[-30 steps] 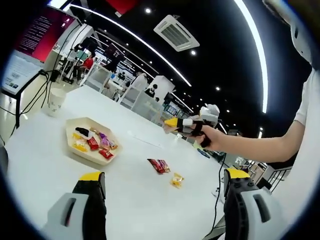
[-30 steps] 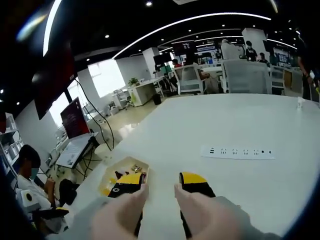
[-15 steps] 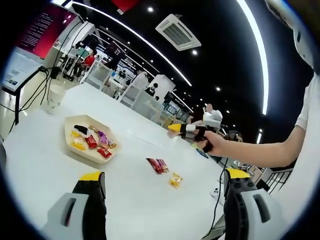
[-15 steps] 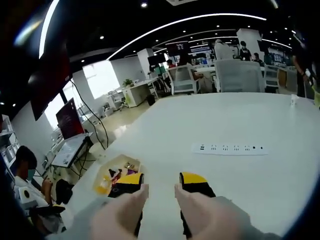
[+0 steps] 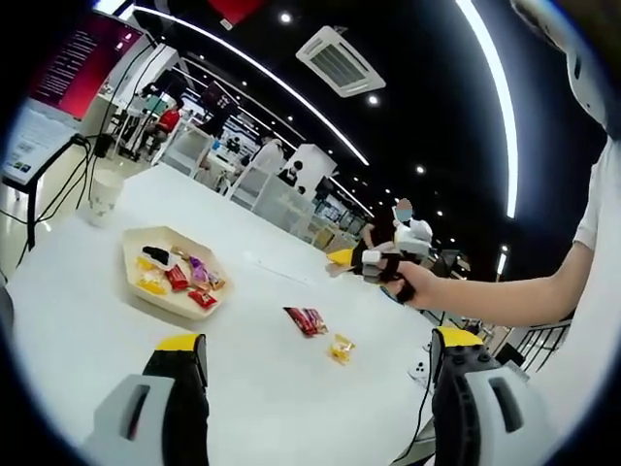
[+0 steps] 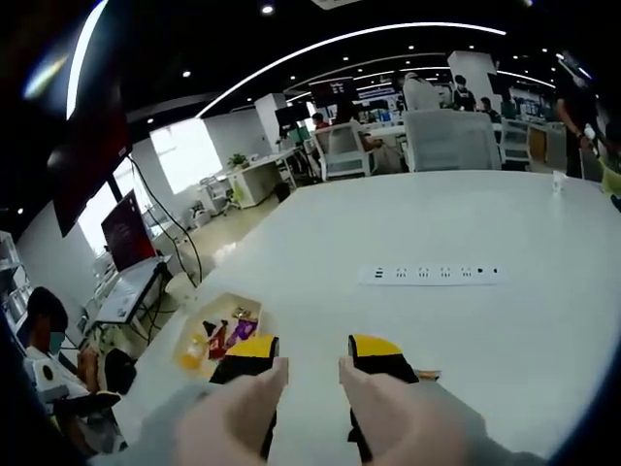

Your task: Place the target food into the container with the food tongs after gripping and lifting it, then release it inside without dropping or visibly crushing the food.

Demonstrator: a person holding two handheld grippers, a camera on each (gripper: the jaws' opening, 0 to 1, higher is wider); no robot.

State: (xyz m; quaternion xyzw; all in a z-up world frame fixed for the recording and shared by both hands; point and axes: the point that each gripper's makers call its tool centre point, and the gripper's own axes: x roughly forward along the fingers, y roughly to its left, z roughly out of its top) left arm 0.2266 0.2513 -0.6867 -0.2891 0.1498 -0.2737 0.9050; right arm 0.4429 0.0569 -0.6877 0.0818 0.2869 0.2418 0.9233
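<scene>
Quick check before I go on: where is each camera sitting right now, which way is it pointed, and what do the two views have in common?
Left gripper view: rides the left gripper, held above the white table, looking across at the tray of snacks, two loose packets, and the right gripper in the person's hand.
Right gripper view: rides the right gripper, looking along the table toward a power strip; blurred fingers cover its jaws.
Shared: the table and the tray of snacks.

White short sleeve [image 5: 590, 209], yellow-tipped black hand-held gripper [image 6: 312, 357]
</scene>
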